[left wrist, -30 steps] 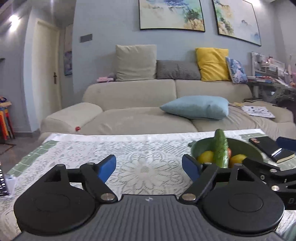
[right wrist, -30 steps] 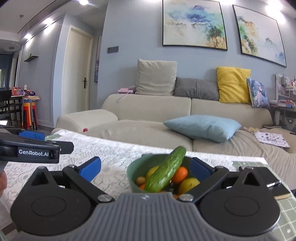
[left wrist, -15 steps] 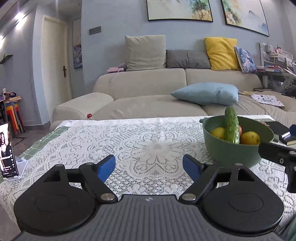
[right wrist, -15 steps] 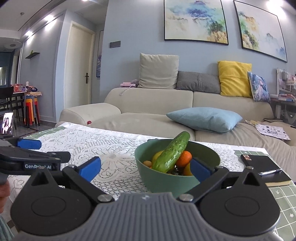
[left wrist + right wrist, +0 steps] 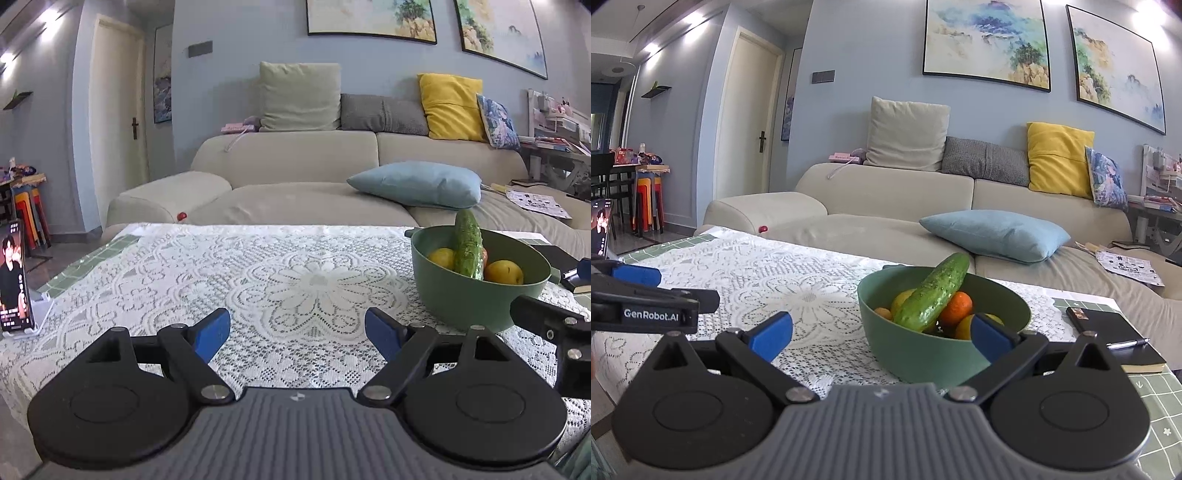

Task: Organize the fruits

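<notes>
Both claws, left claw (image 5: 297,334) and right claw (image 5: 881,334), gape empty; grabbing the tilted bumpy green cucumber (image 5: 932,293) carelessly could tip the round green bowl (image 5: 923,354) off the lace-covered counter (image 5: 258,280).

Even, bright room light. Ceiling spotlights (image 5: 652,46) flare white at upper left in both views. Soft shadows only. Strong fisheye bowing: door frame (image 5: 733,110) and paintings (image 5: 986,40) curve near edges; corners vignette dark. Focus sharp throughout, slight compression grain.

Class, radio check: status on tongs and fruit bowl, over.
Both tongs open, empty: left tongs, right tongs. Cucumber leaning in green bowl. Nothing blocking.
</notes>
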`<move>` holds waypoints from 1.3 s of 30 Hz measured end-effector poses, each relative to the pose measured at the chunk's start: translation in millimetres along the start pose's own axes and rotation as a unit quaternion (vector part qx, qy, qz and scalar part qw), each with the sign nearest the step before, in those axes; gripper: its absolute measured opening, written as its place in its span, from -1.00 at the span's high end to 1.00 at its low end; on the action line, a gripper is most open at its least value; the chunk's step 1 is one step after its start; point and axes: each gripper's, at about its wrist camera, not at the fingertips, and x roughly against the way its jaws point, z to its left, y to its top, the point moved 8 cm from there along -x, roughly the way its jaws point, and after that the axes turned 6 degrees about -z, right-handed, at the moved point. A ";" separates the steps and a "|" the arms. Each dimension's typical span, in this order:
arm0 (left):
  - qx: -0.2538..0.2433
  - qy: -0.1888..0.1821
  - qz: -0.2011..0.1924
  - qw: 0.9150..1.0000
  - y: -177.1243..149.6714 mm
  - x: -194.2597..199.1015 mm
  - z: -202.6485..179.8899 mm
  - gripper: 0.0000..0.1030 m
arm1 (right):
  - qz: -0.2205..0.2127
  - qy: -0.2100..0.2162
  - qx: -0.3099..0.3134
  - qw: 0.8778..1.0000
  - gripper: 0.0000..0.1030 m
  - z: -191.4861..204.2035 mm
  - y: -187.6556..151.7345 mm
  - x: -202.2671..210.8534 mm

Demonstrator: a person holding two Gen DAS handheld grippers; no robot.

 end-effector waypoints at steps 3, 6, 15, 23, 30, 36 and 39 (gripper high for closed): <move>0.002 -0.003 0.007 1.000 -1.6 -1.6 -0.4 -0.88 | 0.000 -0.001 0.000 1.000 -0.92 -0.1 -0.5 -0.3; -0.003 -0.003 0.007 1.000 -2.3 -1.4 -2.3 -0.88 | 0.001 -0.005 -0.002 1.000 -0.92 -1.3 -1.0 -1.4; -0.003 0.000 0.008 1.000 -2.8 -3.0 -2.3 -0.88 | 0.000 -0.006 -0.006 1.000 -0.92 -2.7 -1.2 -0.9; -0.006 0.002 0.010 1.000 -3.4 -4.0 -3.3 -0.88 | -0.001 -0.007 -0.009 1.000 -0.92 -5.5 -0.9 0.5; -0.006 0.001 0.011 1.000 -4.0 -4.2 -3.2 -0.88 | 0.000 -0.007 -0.008 1.000 -0.92 -6.3 -0.6 1.5; -0.005 0.000 0.011 1.000 -4.2 -4.2 -3.1 -0.88 | 0.000 -0.008 -0.006 1.000 -0.92 -7.1 -0.6 2.0; -0.006 0.001 0.011 1.000 -4.2 -4.1 -3.0 -0.88 | 0.001 -0.008 -0.004 1.000 -0.92 -6.3 -0.4 1.6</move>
